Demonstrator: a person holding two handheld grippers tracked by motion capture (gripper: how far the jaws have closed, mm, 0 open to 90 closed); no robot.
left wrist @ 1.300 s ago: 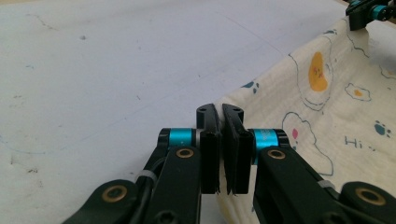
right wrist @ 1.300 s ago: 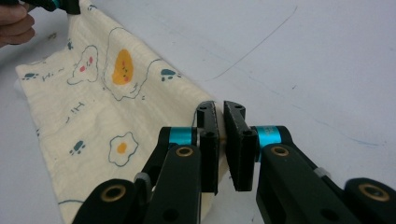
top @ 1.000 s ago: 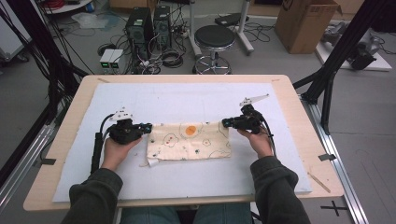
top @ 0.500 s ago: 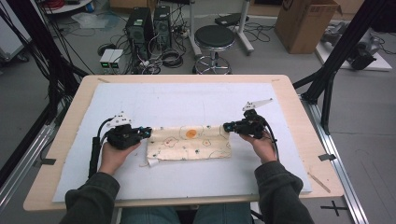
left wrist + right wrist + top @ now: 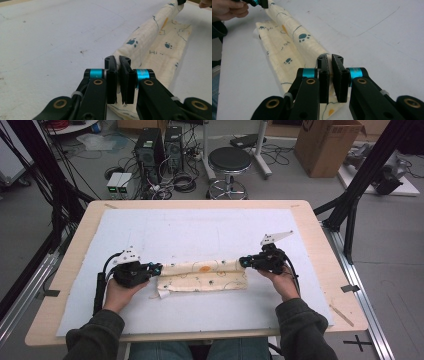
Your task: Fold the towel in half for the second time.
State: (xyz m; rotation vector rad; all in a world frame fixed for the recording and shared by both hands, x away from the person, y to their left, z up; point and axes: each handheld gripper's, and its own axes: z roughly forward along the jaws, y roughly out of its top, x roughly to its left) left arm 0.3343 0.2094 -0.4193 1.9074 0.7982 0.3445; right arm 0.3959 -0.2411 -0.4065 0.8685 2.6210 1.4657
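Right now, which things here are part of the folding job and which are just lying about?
In the job: cloth, left gripper, right gripper, white mat.
Lying about: stool, cardboard box, computer towers, floor cables.

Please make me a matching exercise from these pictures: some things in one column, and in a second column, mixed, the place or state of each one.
Things:
1. left gripper
2. right gripper
3. cloth
4. stool

Places or states:
A. on the floor beyond the far edge of the table
B. shut on the cloth's right end in the high view
C. cream with blue paw prints, folded into a long strip
D. shut on the cloth's left end in the high view

Pairs: 1-D, 2-B, 3-C, 4-A
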